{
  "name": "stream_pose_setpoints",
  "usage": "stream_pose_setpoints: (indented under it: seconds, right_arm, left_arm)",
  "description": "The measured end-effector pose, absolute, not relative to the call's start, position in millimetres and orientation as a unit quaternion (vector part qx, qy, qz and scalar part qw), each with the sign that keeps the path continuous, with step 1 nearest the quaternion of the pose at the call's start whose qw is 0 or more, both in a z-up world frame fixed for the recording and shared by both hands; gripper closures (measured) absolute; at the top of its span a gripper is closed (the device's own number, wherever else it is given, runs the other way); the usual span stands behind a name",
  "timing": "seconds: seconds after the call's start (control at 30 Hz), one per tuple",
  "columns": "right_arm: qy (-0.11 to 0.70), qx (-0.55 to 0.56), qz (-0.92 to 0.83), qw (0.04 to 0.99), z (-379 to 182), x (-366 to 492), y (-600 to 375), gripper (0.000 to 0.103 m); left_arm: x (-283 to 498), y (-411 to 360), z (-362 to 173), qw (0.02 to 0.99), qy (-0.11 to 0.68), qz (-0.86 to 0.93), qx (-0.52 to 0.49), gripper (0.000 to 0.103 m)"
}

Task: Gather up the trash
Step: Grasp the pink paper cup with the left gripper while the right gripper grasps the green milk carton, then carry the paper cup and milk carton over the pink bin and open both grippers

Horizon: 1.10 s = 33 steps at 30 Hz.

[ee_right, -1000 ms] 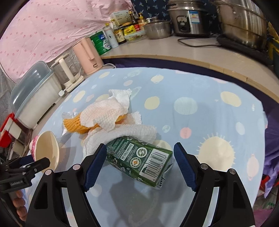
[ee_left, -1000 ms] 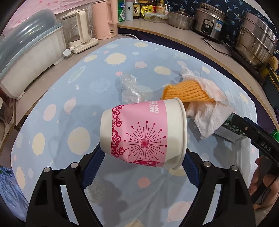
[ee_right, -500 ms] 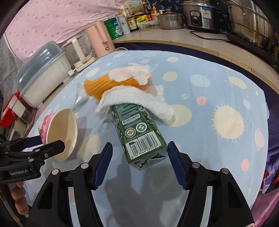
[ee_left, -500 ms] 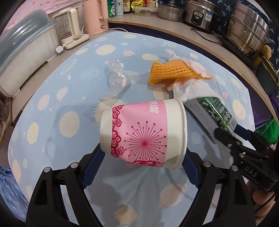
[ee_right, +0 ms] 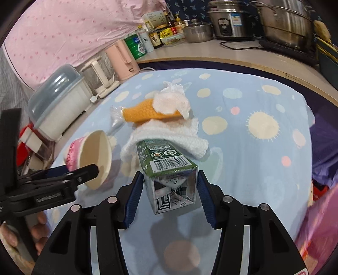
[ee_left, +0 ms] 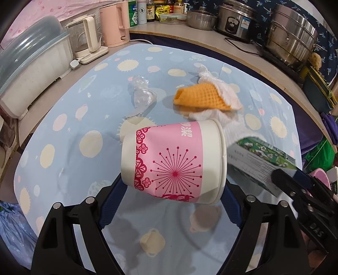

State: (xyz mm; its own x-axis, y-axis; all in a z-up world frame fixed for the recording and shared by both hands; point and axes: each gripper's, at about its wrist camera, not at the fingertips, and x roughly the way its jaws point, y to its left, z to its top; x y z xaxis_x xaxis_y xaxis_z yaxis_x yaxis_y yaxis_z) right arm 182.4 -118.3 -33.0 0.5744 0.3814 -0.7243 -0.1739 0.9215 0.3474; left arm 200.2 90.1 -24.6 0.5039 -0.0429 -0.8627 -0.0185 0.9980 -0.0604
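My left gripper (ee_left: 171, 196) is shut on a pink and white paper cup (ee_left: 173, 162), held on its side above the table; the cup also shows in the right wrist view (ee_right: 90, 156). My right gripper (ee_right: 169, 190) is shut on a green drink carton (ee_right: 169, 169), lifted off the table, also seen in the left wrist view (ee_left: 259, 160). On the table lie an orange foam net (ee_left: 202, 97), white paper towels (ee_right: 169, 135) and a crumpled clear plastic wrapper (ee_left: 141, 95).
The table has a blue spotted cloth (ee_left: 74, 131). A white lidded bin (ee_left: 31, 69), a glass kettle (ee_left: 86, 40) and a pink kettle (ee_left: 114, 23) stand at the left. Pots and a rice cooker (ee_left: 238, 19) line the far counter. A blue plastic bag (ee_left: 12, 228) hangs at lower left.
My right gripper closed on the green carton and lifted it from under the paper towel, drawing it toward me. My left gripper keeps holding the cup and has shifted slightly.
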Motion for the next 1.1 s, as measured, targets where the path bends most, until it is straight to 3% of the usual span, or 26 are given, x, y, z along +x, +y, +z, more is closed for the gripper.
stream_pose_setpoints:
  seconds: [0.53, 1.1]
  right_arm:
    - [0.382, 0.159, 0.095, 0.905, 21.3, 100.8, -168.8, 0.058]
    - [0.316, 0.205, -0.028, 0.926, 45.3, 33.3, -265.8, 0.058]
  left_arm:
    - [148.6, 59.5, 0.7, 0.875, 0.482, -0.057, -0.005, 0.023]
    - [111.6, -45.0, 21.2, 0.872, 0.457, -0.164, 0.063, 0.023]
